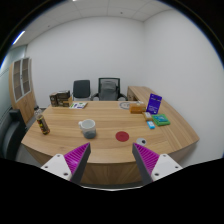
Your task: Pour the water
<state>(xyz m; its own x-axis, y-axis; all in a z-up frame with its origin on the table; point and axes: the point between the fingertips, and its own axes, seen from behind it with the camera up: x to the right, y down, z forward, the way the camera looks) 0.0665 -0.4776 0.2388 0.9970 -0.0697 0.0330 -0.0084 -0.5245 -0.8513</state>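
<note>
A grey mug [88,127] stands near the middle of the long wooden table [60,143]. A dark bottle [42,120] stands upright to its left, closer to the table's left end. A red round coaster [122,134] lies to the right of the mug. My gripper [112,160] is open, held back from the table's near edge, with nothing between its magenta pads [77,157]. All the objects lie well beyond the fingertips.
A purple box [154,102] and teal and blue items [157,121] sit at the table's right side. Boxes [61,98] and papers [78,104] lie at the far end. Two black office chairs [107,88] stand behind the table. A shelf [21,80] lines the left wall.
</note>
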